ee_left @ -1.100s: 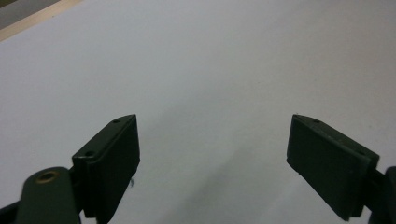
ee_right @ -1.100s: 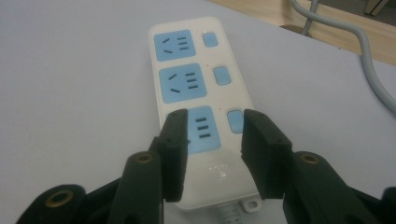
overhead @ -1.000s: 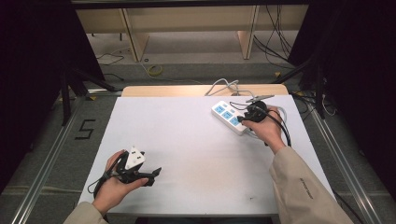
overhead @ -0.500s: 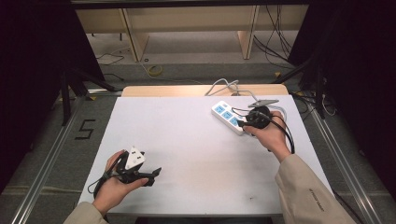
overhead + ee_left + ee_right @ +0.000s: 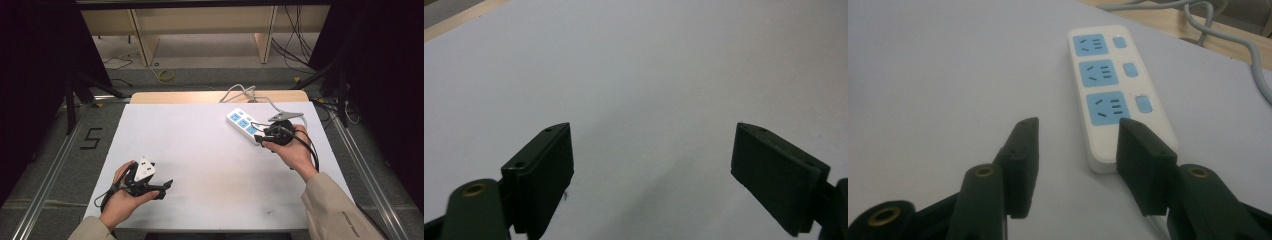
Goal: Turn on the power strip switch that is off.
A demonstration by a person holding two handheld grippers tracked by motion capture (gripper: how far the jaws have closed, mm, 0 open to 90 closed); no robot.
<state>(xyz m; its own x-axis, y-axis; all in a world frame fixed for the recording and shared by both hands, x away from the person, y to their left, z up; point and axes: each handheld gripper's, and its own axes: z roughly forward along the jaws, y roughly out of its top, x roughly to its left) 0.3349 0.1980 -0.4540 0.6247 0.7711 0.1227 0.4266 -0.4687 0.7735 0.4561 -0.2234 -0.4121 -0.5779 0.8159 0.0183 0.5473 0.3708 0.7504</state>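
Note:
A white power strip (image 5: 242, 124) with three blue sockets (image 5: 1103, 75) and blue switches lies at the back right of the white table (image 5: 210, 150). Its grey cable (image 5: 240, 91) runs off the far edge. My right gripper (image 5: 262, 136) is at the strip's near end. In the right gripper view it (image 5: 1078, 125) is open, nothing between its jaws. The right jaw stands in front of the strip's near corner and the left jaw over bare table. My left gripper (image 5: 162, 187) rests low at the front left, jaws wide open (image 5: 651, 130) over bare table.
A strip of wooden tabletop (image 5: 175, 96) shows beyond the white sheet's far edge. Black cables trail from the right gripper around the hand (image 5: 310, 150). Wooden shelving (image 5: 200, 30) and loose floor cables lie behind the table. A "5" mark (image 5: 90, 138) is on the floor at the left.
My right gripper has drawn back a little toward the person, from over the strip to its near end. The left gripper has not moved.

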